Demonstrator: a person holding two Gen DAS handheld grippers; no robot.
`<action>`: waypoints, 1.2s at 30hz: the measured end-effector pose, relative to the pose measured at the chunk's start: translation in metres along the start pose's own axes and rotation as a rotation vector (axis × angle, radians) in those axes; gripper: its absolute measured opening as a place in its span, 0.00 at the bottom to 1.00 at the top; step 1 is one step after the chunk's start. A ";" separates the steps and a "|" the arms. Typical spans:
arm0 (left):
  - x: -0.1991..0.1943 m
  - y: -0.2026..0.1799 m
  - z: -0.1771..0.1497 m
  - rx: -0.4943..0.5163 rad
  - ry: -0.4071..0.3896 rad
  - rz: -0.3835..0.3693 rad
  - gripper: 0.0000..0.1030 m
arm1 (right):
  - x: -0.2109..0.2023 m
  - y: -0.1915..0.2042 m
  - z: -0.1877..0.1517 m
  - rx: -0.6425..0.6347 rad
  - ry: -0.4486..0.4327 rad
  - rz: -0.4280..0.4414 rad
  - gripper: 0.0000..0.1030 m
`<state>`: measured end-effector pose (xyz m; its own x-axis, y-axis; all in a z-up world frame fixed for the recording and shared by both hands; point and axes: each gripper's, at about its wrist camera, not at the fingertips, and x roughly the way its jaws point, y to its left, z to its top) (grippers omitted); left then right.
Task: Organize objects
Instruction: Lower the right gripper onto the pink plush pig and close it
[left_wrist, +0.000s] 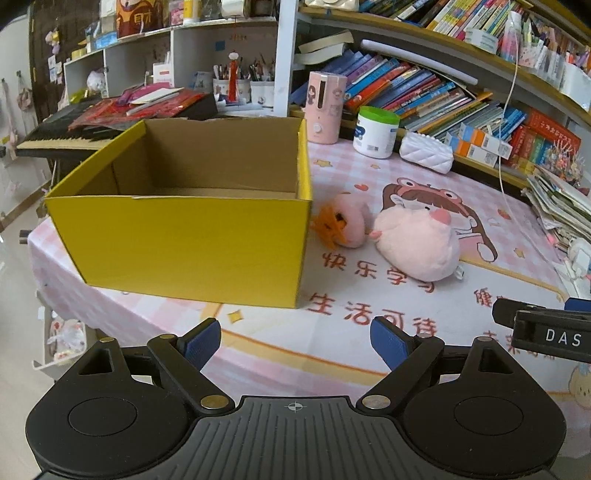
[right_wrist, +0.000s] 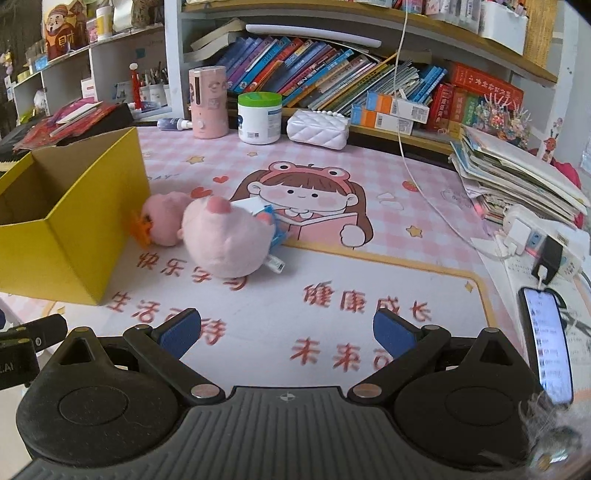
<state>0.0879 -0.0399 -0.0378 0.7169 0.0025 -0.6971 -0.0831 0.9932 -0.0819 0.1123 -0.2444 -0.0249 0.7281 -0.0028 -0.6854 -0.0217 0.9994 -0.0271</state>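
Observation:
An open yellow cardboard box (left_wrist: 177, 240) (right_wrist: 66, 229) stands on the pink desk mat, with nothing visible inside it. Just right of the box lie a small pink plush with an orange star face (left_wrist: 345, 225) (right_wrist: 162, 219) and a bigger pale pink plush (left_wrist: 417, 242) (right_wrist: 225, 240), touching each other. A blue and white packet (right_wrist: 271, 218) pokes out from behind the bigger plush. My left gripper (left_wrist: 295, 341) hovers open in front of the box's near right corner, nothing between its blue pads. My right gripper (right_wrist: 288, 332) is open too, over the mat, short of the plushes.
At the back stand a pink cylinder appliance (left_wrist: 325, 107), a white tub with a green lid (left_wrist: 375, 131) and a white quilted pouch (left_wrist: 426, 151), below shelves of books. A paper stack (right_wrist: 517, 177), a charger with a white cable (right_wrist: 517, 232) and a lit phone (right_wrist: 546, 339) sit right.

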 end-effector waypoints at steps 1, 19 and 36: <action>0.002 -0.004 0.001 -0.006 0.001 0.004 0.87 | 0.003 -0.004 0.003 -0.004 0.000 0.007 0.98; 0.011 -0.017 0.008 -0.096 0.028 0.187 0.87 | 0.087 -0.009 0.060 -0.023 0.005 0.254 0.98; 0.007 -0.039 0.005 -0.056 0.024 0.146 0.87 | 0.120 -0.013 0.073 0.015 0.071 0.403 0.60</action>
<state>0.1000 -0.0776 -0.0358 0.6776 0.1434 -0.7213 -0.2248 0.9742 -0.0175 0.2497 -0.2550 -0.0533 0.6141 0.3869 -0.6878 -0.2850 0.9215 0.2639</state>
